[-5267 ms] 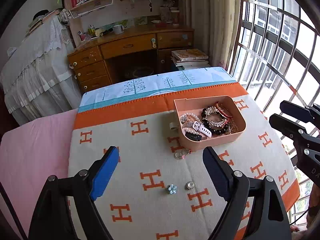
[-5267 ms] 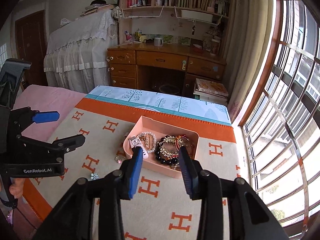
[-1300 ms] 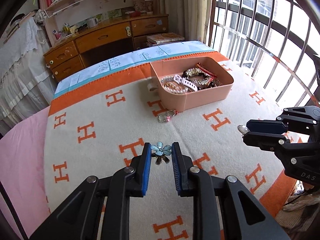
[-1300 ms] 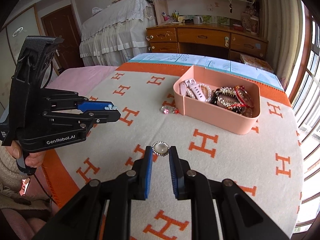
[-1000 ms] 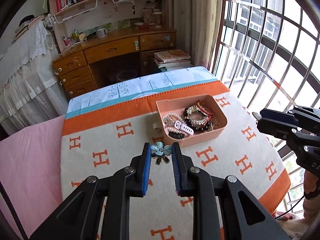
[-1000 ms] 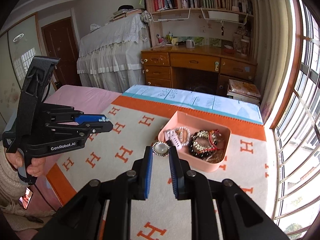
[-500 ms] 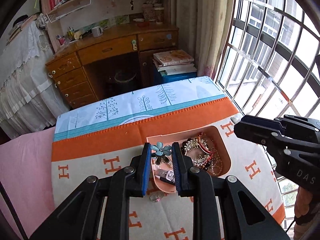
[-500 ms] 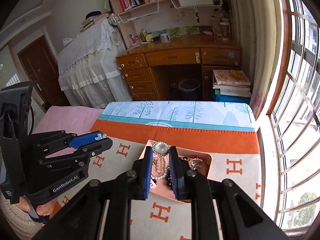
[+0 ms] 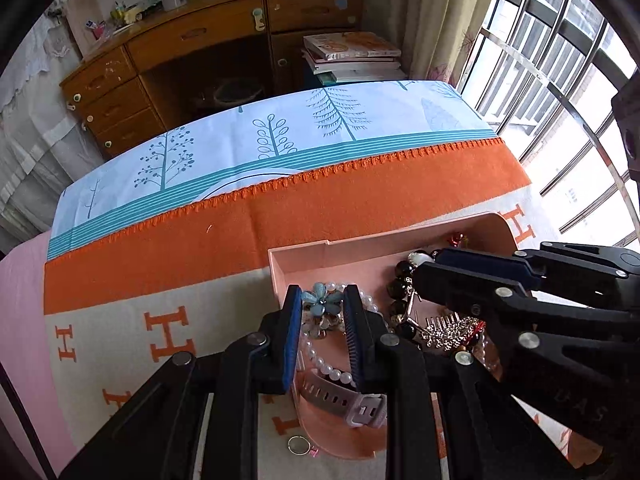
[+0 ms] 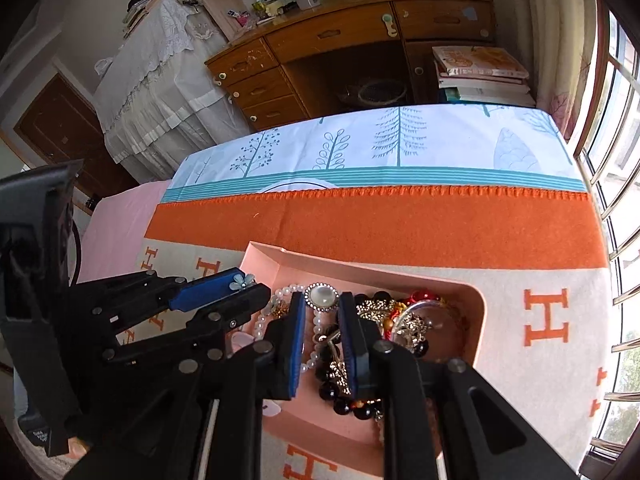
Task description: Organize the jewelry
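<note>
My left gripper (image 9: 320,304) is shut on a blue flower brooch (image 9: 321,301) and holds it over the left end of the pink jewelry box (image 9: 312,250). My right gripper (image 10: 322,300) is shut on a round pearl brooch (image 10: 321,297) and holds it over the box (image 10: 476,300), beside the left gripper (image 10: 244,282). The right gripper also shows in the left wrist view (image 9: 430,264). The box holds pearl strands (image 9: 324,366), black beads (image 10: 344,396), a watch strap (image 9: 340,400) and other pieces.
A small ring charm (image 9: 298,446) lies on the orange-and-cream H blanket (image 9: 168,320) just outside the box's near corner. A wooden desk (image 10: 340,40) and stacked books (image 10: 480,72) stand beyond the bed. Window bars (image 9: 560,100) are at the right.
Both grippers picked up their brooches from the blanket, then carried them forward and down until they hang right over the pink box.
</note>
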Demonstrator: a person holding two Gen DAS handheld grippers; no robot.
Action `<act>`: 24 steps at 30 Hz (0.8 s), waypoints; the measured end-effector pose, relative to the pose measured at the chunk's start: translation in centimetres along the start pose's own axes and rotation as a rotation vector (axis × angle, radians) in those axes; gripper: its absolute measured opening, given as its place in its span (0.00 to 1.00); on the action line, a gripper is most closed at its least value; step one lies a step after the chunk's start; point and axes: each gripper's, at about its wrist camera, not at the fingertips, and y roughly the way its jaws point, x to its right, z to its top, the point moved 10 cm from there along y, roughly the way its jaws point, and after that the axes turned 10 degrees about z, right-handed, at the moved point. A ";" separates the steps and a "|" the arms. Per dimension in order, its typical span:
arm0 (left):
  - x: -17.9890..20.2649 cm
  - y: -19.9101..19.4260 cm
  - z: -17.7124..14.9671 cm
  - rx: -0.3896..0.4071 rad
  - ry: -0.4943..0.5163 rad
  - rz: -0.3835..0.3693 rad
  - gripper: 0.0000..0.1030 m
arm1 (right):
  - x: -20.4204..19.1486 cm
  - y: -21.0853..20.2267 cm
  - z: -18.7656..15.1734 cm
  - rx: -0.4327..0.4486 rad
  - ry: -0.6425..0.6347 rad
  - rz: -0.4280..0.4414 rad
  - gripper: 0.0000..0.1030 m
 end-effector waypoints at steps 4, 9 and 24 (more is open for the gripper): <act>0.1 0.4 -0.2 -0.018 -0.001 -0.039 0.23 | 1.0 1.3 -0.4 -0.021 0.056 0.030 0.17; 1.2 0.0 -0.6 -0.013 0.012 -0.110 0.48 | 1.9 1.2 -0.5 -0.017 0.080 0.035 0.18; 3.2 -6.8 -1.6 0.160 0.135 -0.005 0.85 | 0.8 -2.0 -0.9 0.042 0.060 0.040 0.29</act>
